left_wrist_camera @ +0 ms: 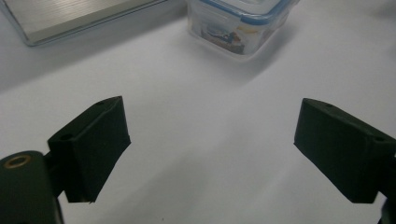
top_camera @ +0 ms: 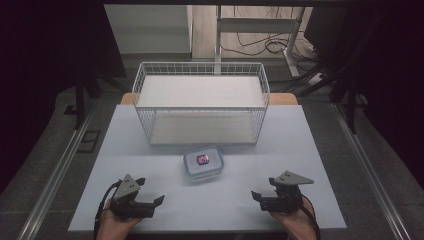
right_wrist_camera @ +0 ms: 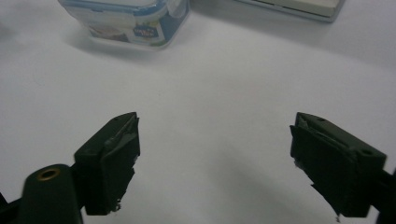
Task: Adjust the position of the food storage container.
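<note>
1. Your left gripper [top_camera: 150, 192] sits low over the near left part of the white table [top_camera: 150, 150], held in your left hand [top_camera: 112, 225]. Its jaws stand wide apart with nothing between them. In the left gripper view, the left gripper [left_wrist_camera: 210, 144] shows only bare table between the two black jaws.

2. Ahead of that gripper, the small clear container [top_camera: 202, 163] with a blue-edged lid rests on the table, roughly midway between your two grippers and farther from you. Something red and dark shows through its lid from above. In the left gripper view the container [left_wrist_camera: 238, 23] stands at the top, right of centre, well apart from the jaws.

3. Behind the container, the white wire basket [top_camera: 200, 102] stands upright on the far half of the table. Its front wall is near the container but apart from it, and a flat pale board lies in its bottom.

4. Your right gripper [top_camera: 261, 192] hovers over the near right part of the table, held in your right hand [top_camera: 295, 220], jaws spread wide and empty. In the right gripper view, the right gripper [right_wrist_camera: 215, 149] looks toward the container [right_wrist_camera: 135, 21], which stands at the top left, well clear of the jaws.
</note>
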`<action>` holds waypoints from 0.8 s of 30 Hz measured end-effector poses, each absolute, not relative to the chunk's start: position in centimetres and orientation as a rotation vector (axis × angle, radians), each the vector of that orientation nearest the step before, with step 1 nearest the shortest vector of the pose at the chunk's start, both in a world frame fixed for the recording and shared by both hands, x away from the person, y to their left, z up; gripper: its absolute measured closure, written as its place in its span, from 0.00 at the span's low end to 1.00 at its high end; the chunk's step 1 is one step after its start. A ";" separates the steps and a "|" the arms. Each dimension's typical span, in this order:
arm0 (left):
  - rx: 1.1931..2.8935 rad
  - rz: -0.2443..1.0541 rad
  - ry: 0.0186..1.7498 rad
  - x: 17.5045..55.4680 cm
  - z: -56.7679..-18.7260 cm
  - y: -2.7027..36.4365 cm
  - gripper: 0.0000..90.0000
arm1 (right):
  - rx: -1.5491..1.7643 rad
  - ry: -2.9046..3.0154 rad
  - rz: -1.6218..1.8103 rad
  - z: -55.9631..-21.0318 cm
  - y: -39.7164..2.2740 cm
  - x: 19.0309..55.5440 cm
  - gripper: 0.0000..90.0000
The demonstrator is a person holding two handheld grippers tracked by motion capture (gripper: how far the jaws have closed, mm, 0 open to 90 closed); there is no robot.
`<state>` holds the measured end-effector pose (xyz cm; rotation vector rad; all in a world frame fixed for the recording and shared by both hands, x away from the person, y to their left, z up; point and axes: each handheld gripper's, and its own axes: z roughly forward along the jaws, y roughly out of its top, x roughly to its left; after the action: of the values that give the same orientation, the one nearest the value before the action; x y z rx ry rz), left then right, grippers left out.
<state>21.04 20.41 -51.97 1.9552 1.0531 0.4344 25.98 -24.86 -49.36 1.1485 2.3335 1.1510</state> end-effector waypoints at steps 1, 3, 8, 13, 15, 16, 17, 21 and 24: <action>1.962 0.432 1.048 21.3 -51.9 20.3 0.12 | 1.150 2.342 1.151 -49.3 -24.8 26.1 0.25; 1.959 0.430 1.046 21.4 -51.9 20.2 0.12 | 1.160 2.353 1.151 -49.1 -24.7 26.4 0.27; 1.936 0.417 1.047 22.2 -51.6 20.2 0.12 | 1.144 2.366 1.142 -48.9 -24.4 26.9 0.30; 1.918 0.393 1.044 23.2 -51.3 20.0 0.12 | 1.117 2.380 1.148 -48.3 -23.5 27.4 0.31; 1.914 0.391 1.039 23.6 -51.2 19.8 0.12 | 1.108 2.380 1.148 -48.3 -23.3 27.5 0.32; 1.921 0.396 1.031 23.9 -51.1 19.5 0.12 | 1.101 2.381 1.147 -48.1 -23.0 27.9 0.33; 1.925 0.405 1.028 24.1 -51.0 19.4 0.12 | 1.097 2.384 1.143 -48.1 -22.8 28.0 0.34; 1.937 0.412 1.024 25.2 -50.9 18.9 0.12 | 1.092 2.392 1.134 -48.1 -22.0 28.8 0.36; 1.951 0.420 1.015 26.0 -50.9 18.4 0.13 | 1.095 2.390 1.156 -48.1 -21.6 29.4 0.36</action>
<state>25.98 18.42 -50.85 1.9508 1.0145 0.4201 29.36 -21.60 -48.05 1.0949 2.3901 1.1564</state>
